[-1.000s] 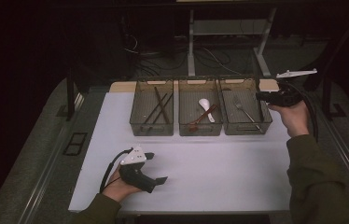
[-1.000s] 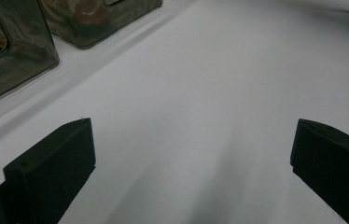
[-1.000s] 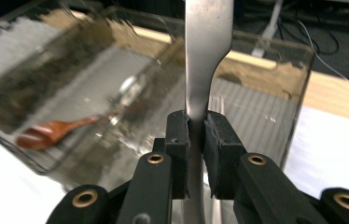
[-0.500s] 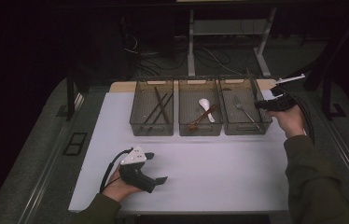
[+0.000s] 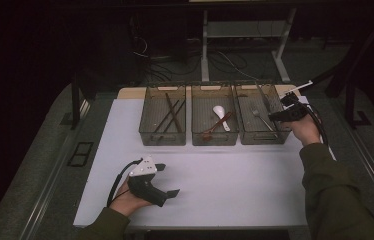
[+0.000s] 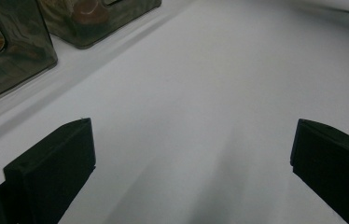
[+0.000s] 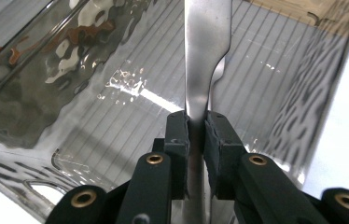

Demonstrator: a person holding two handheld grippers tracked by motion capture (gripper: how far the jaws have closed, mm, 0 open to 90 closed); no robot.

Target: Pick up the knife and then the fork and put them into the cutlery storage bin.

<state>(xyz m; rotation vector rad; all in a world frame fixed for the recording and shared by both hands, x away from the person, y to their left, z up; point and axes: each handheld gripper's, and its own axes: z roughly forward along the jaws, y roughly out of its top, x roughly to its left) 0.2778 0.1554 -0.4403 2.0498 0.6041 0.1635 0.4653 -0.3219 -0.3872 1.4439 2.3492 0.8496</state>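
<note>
My right gripper [image 7: 197, 123] is shut on the flat handle of a silver metal utensil [image 7: 207, 46], which points down into the right-hand clear bin [image 7: 275, 56]. From above, that gripper [image 5: 277, 116] sits at the right bin's [image 5: 262, 141] right wall, where a fork [image 5: 259, 116] lies inside. My left gripper [image 5: 169, 179] rests on the white table [image 5: 235, 180] at the front left. Its jaws stand wide open [image 6: 191, 154] with bare table between them.
Three clear bins stand in a row at the back of the table. Dark chopsticks [image 5: 172, 112] lie in the left bin [image 5: 162, 141]. The middle bin [image 5: 215, 142] holds a white spoon [image 5: 220, 112] and a reddish-brown one [image 5: 214, 129]. Dark floor surrounds the table.
My right hand has come down and to the left, bringing the gripper lower at the right bin. The left gripper has stayed where it was.
</note>
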